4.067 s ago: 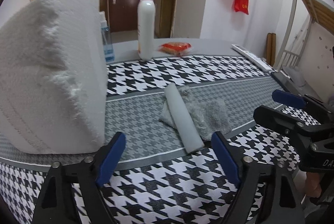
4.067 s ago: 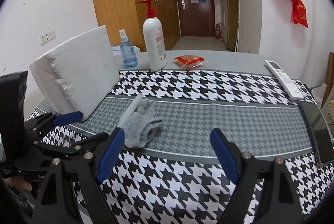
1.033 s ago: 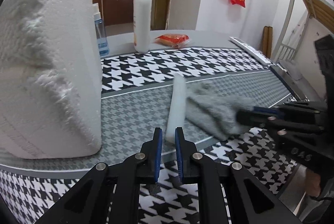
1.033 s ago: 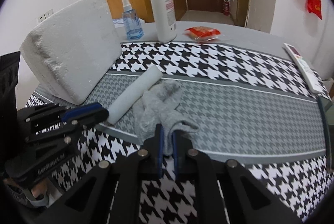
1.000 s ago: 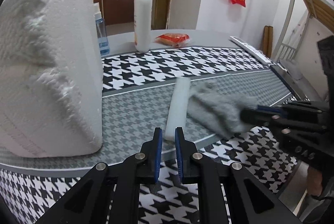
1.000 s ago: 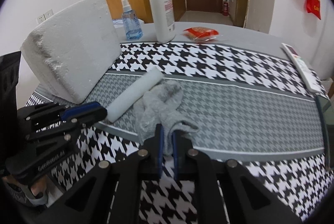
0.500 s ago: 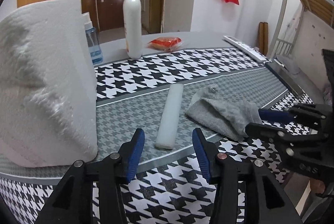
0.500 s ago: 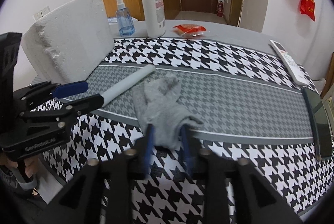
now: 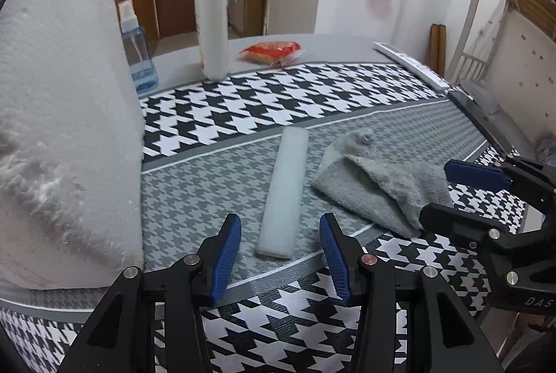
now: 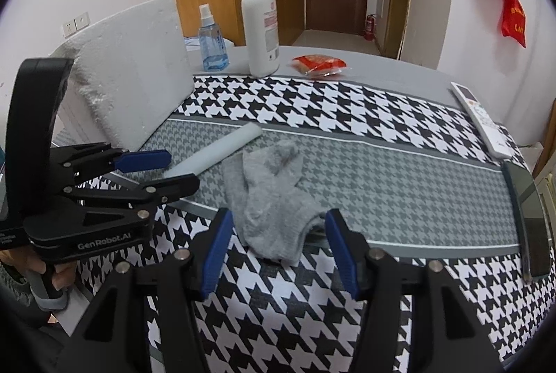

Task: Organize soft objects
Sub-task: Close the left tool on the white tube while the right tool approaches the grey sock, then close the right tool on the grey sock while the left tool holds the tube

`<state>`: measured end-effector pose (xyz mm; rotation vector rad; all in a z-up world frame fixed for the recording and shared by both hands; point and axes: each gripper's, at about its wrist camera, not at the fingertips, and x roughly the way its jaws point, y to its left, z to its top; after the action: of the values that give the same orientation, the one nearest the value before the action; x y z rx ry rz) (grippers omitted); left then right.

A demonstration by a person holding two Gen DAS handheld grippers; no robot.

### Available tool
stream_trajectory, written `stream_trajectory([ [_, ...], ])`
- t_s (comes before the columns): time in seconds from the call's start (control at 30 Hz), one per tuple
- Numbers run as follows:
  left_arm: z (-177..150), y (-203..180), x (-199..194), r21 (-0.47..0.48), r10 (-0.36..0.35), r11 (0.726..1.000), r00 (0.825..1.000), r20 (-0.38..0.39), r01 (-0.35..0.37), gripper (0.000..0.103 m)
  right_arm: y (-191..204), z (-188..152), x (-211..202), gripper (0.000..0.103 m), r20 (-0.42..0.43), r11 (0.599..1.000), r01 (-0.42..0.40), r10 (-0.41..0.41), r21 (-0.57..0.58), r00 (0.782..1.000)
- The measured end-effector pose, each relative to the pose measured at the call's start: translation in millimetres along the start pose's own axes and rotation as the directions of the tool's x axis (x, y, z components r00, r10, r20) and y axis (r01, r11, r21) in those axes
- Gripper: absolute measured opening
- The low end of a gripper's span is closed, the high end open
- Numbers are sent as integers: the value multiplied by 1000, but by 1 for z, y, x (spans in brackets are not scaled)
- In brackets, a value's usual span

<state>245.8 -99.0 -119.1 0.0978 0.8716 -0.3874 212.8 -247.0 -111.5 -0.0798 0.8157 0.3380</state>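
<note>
A white foam stick [image 9: 286, 185] lies on the grey band of the houndstooth cloth, its near end between the fingers of my left gripper [image 9: 279, 223], which stands open without pressing it. Just to its right, apart from it, a grey sock [image 9: 375, 185] lies flat. In the right wrist view the sock [image 10: 267, 195] has its near end between the blue pads of my right gripper [image 10: 279, 220], whose jaws are opening and do not touch it. The left gripper [image 10: 180, 168] shows at the stick [image 10: 222, 150]. A big white foam block [image 9: 59, 129] stands at the left.
A white pump bottle [image 10: 260, 25], a blue spray bottle [image 10: 212, 42] and a red snack packet [image 10: 319, 63] stand at the back. A remote [image 10: 479, 115] and a dark phone [image 10: 531, 216] lie along the right edge. A hand [image 10: 52, 279] holds the left gripper off the table's near edge.
Both grippers went from shut to open, letting go of the stick and the sock. The stick, which lay over the sock four seconds ago, now rests beside it.
</note>
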Motion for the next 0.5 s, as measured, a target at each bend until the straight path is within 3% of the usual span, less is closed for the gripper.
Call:
stream_trajectory([
  [0.07,1,-2,1,12,7,1000,1000,-2,-7,46,0,0,0,60,2,1000,-1,1,-7,1000],
  [0.1,1,-3,2,16,7,1000,1000,-3,-7,38,1,0,1,60,5,1000,-1,1,-12,1000],
  [0.23,2,-7,4,36,29,999,1000,-10,-28,34,3,2,4,60,5,1000,1,-1,-27,1000],
  [0.3,3,-8,5,40,52,998,999,-10,-52,24,3,4,7,60,1,1000,-9,9,-28,1000],
  [0.5,4,-7,4,35,48,998,999,-5,-48,19,5,6,17,65,-15,999,-13,13,-38,1000],
])
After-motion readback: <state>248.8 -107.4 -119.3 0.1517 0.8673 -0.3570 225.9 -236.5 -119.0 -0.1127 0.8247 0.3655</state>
